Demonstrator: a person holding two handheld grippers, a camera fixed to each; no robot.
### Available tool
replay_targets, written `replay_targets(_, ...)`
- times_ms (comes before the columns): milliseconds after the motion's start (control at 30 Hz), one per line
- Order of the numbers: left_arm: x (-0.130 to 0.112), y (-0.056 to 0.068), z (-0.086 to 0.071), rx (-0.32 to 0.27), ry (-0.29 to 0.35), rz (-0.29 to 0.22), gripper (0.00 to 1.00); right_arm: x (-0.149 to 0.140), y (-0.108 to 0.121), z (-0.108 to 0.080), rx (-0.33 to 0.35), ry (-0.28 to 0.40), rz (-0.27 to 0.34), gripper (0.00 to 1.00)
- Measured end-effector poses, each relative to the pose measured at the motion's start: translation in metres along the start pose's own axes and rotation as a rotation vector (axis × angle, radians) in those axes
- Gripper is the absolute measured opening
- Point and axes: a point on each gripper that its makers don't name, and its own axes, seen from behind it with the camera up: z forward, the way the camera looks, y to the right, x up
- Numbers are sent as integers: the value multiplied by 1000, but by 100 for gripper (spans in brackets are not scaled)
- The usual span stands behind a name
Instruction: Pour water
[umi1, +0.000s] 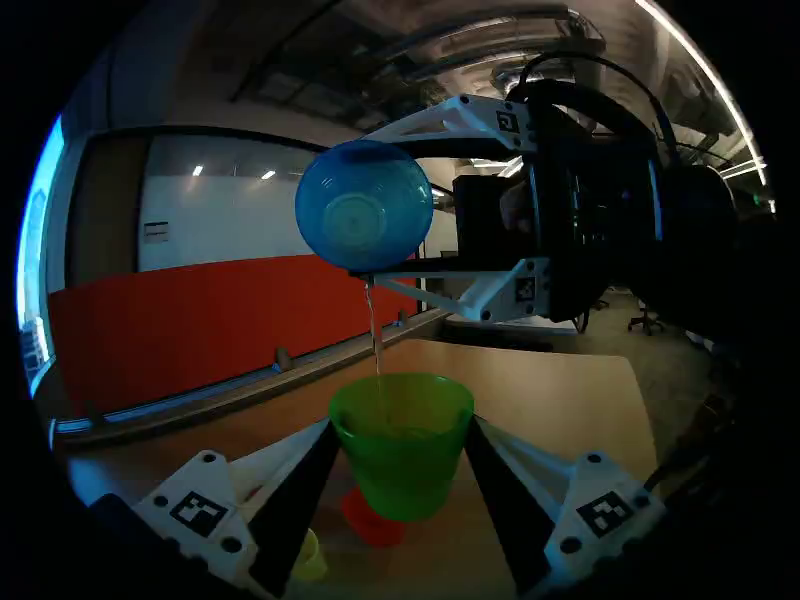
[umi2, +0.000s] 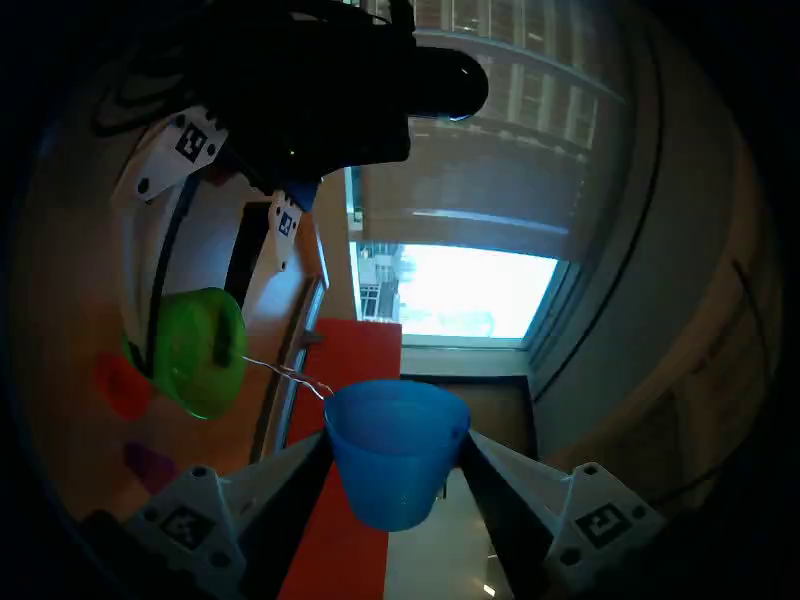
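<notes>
A green cup (umi1: 402, 444) stands upright between the fingers of my left gripper (umi1: 400, 470), which is shut on it above the wooden table (umi1: 560, 400). Over it, my right gripper (umi1: 440, 205) holds a blue cup (umi1: 364, 204) tipped on its side, bottom toward this camera. A thin stream of water (umi1: 374, 340) falls from the blue cup's rim into the green one. In the right gripper view the blue cup (umi2: 394, 462) sits squeezed by my right gripper (umi2: 396, 480), the water thread (umi2: 285, 374) arcs to the green cup (umi2: 203, 351), and the left gripper (umi2: 195, 330) holds that cup.
A red cup (umi1: 368, 518) and a yellow cup (umi1: 310, 560) lie on the table below the green cup. In the right gripper view the red cup (umi2: 122, 385) and a purple cup (umi2: 150, 465) show. A red partition (umi1: 200, 320) and a glass wall stand behind the table's far edge.
</notes>
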Motion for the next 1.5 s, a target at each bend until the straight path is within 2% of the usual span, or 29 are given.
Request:
replay_targets(200,0,0,0,2,-2,4,85,1,1,-1,1,-1,-13,89)
replay_targets(367,2,0,-1,1,0,4,85,0,0,-1,3,1,7,89)
replay_targets(567,3,0,-1,4,1,5,85,0,0,-4,2,9,78,89)
replay_targets(667,4,0,0,5,1,5,85,-1,-3,-6,4,11,138,89)
replay_targets(900,4,0,-1,7,-3,10,85,-6,-10,-13,9,14,344,89)
replay_targets(1200,2,-2,-1,13,-12,13,85,-6,-20,-24,28,23,659,89)
replay_targets(1500,-1,-3,-2,16,-24,15,85,-1,-38,-34,82,37,1022,89)
